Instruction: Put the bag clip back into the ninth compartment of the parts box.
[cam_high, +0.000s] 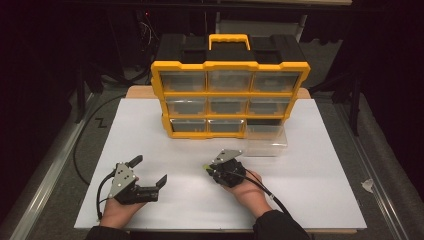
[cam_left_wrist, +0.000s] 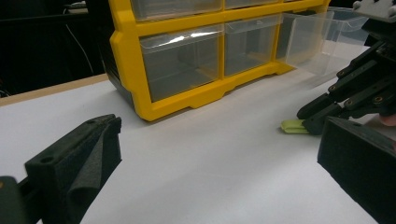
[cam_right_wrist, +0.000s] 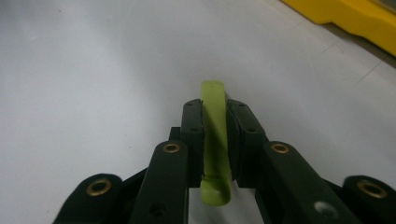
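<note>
A: How are the right tongs (cam_right_wrist: 215, 140) seen to be set?

B: They are clamped on a flat lime-green strip (cam_right_wrist: 215, 135), which is pinched edge-on between the two black pads. One end of the strip is seen jutting past the tips and the other end hangs out behind them. In the high view the right tongs (cam_high: 209, 168) are held low over the white tabletop (cam_high: 300, 195), pointed toward the left, with the green tip just visible at the front.

A: And the left tongs (cam_high: 149, 171)?

B: They are held wide apart, with nothing between them; only bare tabletop is seen between the two pads in the left gripper view. The right tongs and the strip (cam_left_wrist: 293, 126) are seen near them, off to the right.

A: What is found beyond?

B: A yellow drawer cabinet (cam_high: 230, 93) with a black top is stood at the back of the tabletop. Its bottom-right slot is left empty, and a clear plastic drawer (cam_high: 266, 140) is set on the tabletop just in front of that slot, near the right tongs.
</note>
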